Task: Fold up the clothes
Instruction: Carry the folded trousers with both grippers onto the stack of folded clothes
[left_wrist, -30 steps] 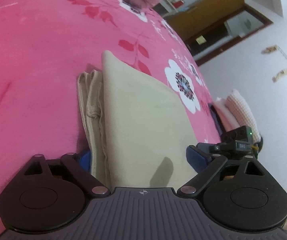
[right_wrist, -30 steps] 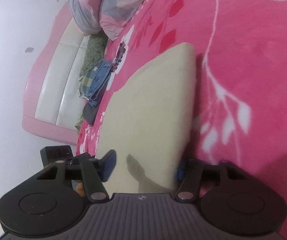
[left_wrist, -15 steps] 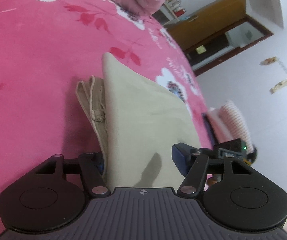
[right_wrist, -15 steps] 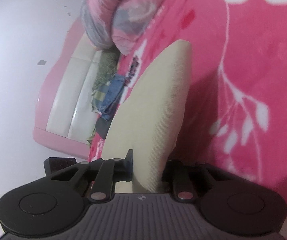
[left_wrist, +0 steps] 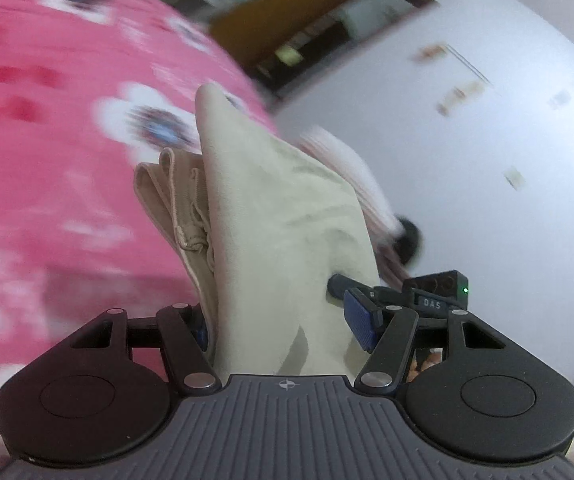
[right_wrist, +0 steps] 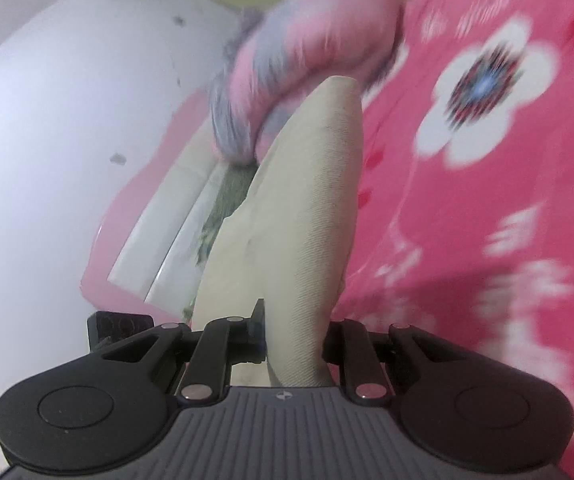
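Pink floral bed (left_wrist: 27,200) below. Folded beige garment (left_wrist: 271,220) runs lengthwise away from me (tip farthest), clamped by my left gripper (left_wrist: 283,328) and right gripper (right_wrist: 293,340).

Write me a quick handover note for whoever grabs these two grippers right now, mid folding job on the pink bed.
Left gripper: shut on the folded beige garment, one edge.
Right gripper: shut on the same garment's other edge.
Garment: folded into a thick stack, held above the pink floral blanket, sagging between the grippers.
Done: folding looks finished.
Left: probably set it down flat and release; the spot isn't shown.
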A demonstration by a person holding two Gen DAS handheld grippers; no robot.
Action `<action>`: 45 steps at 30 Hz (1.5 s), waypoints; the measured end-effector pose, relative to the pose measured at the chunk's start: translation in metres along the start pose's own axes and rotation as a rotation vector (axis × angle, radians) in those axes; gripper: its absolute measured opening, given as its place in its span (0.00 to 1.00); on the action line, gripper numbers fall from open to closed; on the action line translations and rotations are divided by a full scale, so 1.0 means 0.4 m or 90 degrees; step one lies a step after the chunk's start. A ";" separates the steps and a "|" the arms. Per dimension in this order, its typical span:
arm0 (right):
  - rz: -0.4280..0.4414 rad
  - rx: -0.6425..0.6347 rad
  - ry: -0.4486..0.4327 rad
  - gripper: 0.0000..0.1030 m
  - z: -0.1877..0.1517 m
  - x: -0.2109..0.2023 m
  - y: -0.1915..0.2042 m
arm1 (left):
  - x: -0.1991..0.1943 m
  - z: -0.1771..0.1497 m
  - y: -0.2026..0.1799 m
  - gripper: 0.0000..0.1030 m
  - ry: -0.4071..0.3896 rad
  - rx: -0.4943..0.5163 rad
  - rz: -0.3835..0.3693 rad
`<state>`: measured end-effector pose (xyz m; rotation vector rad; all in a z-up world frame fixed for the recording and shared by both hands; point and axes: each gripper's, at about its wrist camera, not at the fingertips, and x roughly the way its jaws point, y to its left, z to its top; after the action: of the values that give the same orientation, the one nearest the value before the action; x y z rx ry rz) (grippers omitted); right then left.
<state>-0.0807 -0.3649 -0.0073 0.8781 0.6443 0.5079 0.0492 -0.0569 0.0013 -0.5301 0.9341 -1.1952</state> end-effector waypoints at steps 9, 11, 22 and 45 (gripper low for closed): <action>-0.190 -0.063 -0.138 0.18 -0.038 -0.620 0.004 | 0.538 -0.082 -0.254 0.61 0.166 0.037 -0.161; -0.238 -0.064 -0.143 0.18 -0.025 -0.738 -0.015 | 0.662 -0.107 -0.295 0.61 0.198 0.029 -0.188; -0.358 -0.026 -0.086 0.18 0.159 -1.034 -0.253 | 0.985 -0.166 -0.393 0.61 0.283 -0.008 -0.188; -0.297 -0.050 -0.049 0.21 0.331 -1.027 -0.477 | 0.938 -0.138 -0.382 0.62 0.238 -0.001 -0.160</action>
<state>-0.2493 -0.8049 0.0222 0.6419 0.7266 0.0785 -0.0513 -0.4518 -0.0322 -0.4411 1.2096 -1.5557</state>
